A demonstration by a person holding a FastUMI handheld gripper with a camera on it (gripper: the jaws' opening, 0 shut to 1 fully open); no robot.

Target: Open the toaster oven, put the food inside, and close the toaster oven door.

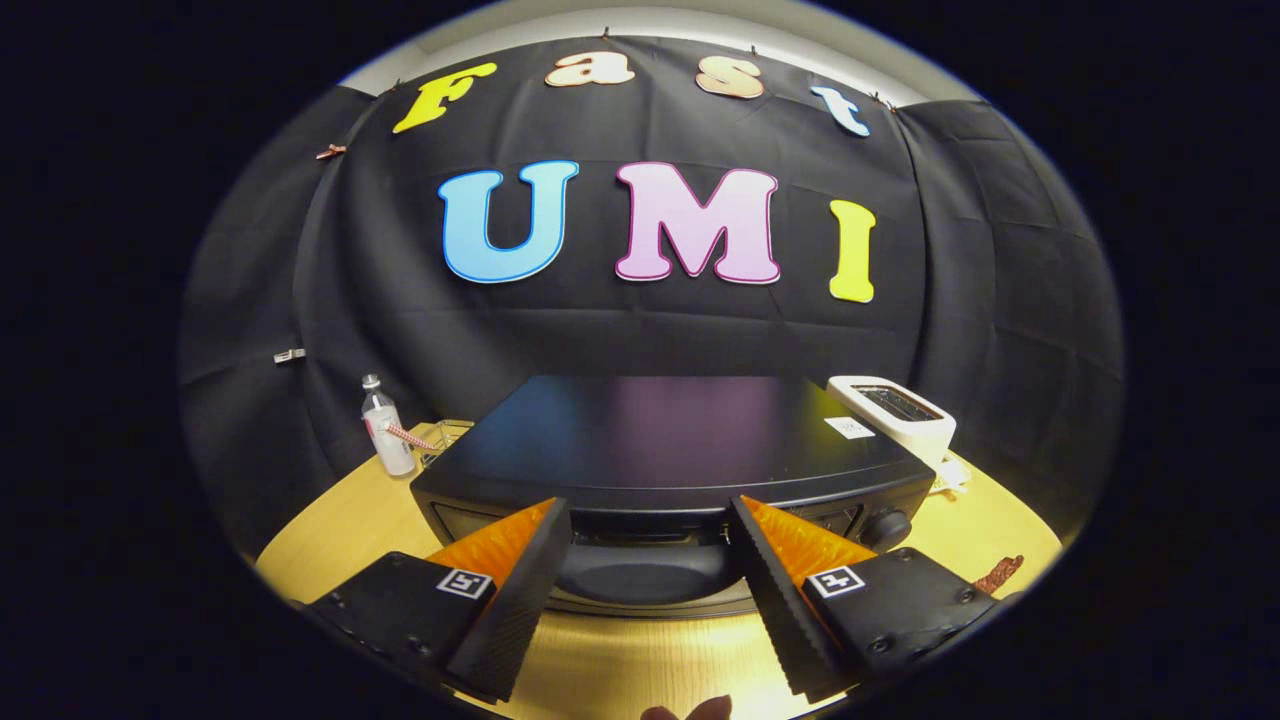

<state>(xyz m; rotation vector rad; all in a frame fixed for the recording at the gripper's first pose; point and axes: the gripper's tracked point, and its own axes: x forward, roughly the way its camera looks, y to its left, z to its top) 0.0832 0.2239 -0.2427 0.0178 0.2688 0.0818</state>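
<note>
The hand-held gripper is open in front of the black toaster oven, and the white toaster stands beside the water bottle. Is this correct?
Nearly. In the gripper view the hand-held gripper is open before the black toaster oven, but the white toaster stands on the opposite side of the oven from the water bottle.

The oven (670, 440) is glossy black, with a black knob (886, 527). The toaster (897, 410) near the bench's (620, 660) far right corner is white. The bottle (387, 425) at the far left is clear with a white label. The bench is yellow wood.
</note>
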